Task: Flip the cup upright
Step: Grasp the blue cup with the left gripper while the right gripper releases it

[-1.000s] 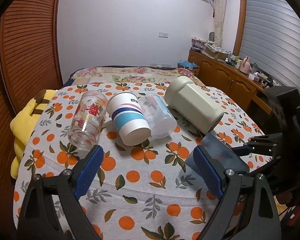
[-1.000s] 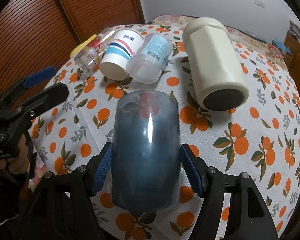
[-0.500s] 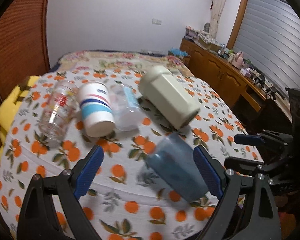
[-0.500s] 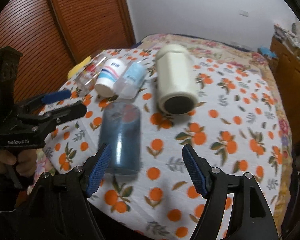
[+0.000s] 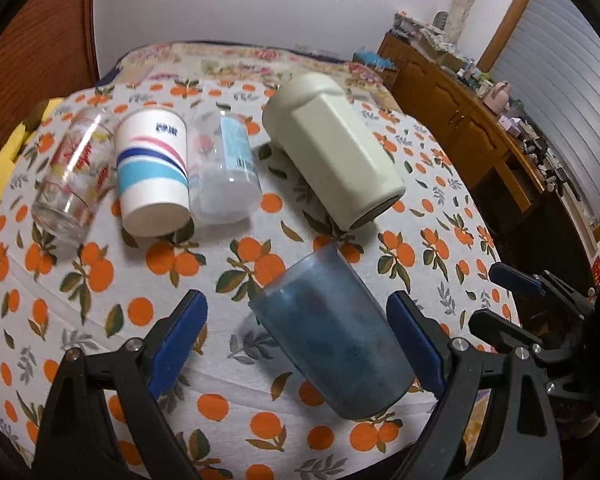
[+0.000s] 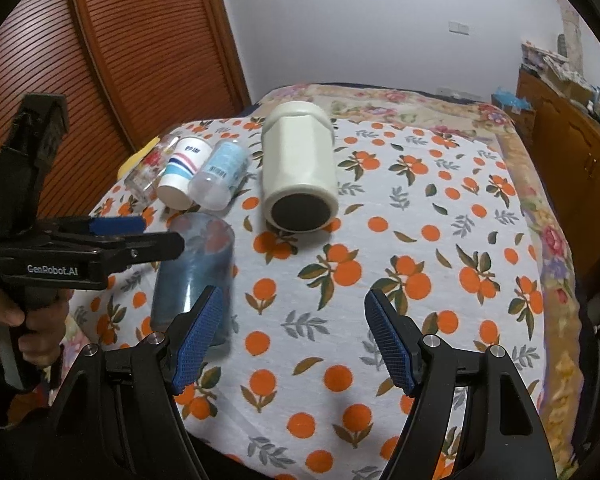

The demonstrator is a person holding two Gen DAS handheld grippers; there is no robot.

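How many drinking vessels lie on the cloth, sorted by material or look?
Printed glass: 1
Striped paper cup: 1
Clear plastic cup: 1
Cream flask: 1
Blue cup: 1
Total: 5
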